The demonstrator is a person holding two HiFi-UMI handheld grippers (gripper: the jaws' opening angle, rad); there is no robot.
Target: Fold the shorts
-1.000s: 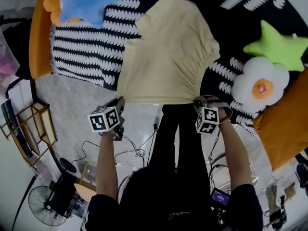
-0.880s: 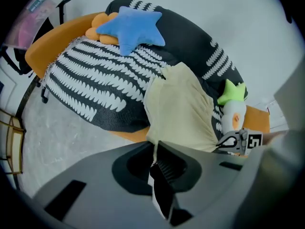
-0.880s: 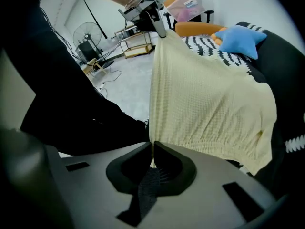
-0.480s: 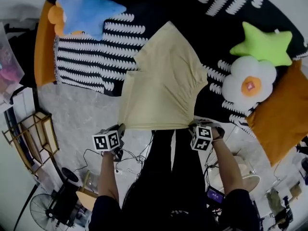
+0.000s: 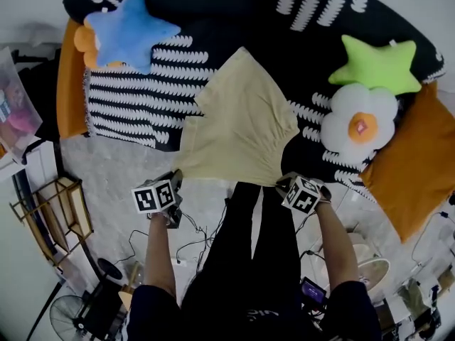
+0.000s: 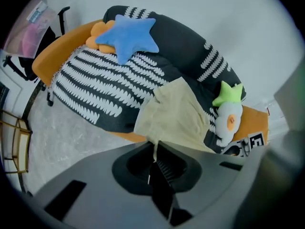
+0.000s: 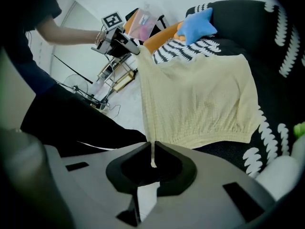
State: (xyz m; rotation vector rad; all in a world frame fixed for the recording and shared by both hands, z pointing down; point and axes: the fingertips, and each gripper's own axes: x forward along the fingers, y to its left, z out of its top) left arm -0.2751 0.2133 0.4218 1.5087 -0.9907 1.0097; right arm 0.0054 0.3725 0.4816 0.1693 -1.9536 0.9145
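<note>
**Pale yellow fabric shorts (image 5: 238,126) held up by two near corners**

The left hand-held gripper (image 5: 175,178) is clenched on the shorts' near left corner. The right hand-held gripper (image 5: 281,183) is clenched on the near right corner. Each pinches a thin fold of cloth between closed jaws. The shorts stretch away from both, and their far part rests on the black sofa with white markings (image 5: 135,98), between a blue star cushion (image 5: 128,28) and a green star cushion (image 5: 377,64).

The shorts (image 5: 238,123) are pale yellow. The blanket (image 5: 135,98) is black with rows of white stripes. The blue star cushion (image 5: 128,28), the green star cushion (image 5: 377,64) and the flower cushion (image 5: 359,123), white with an orange centre, are plain.
</note>
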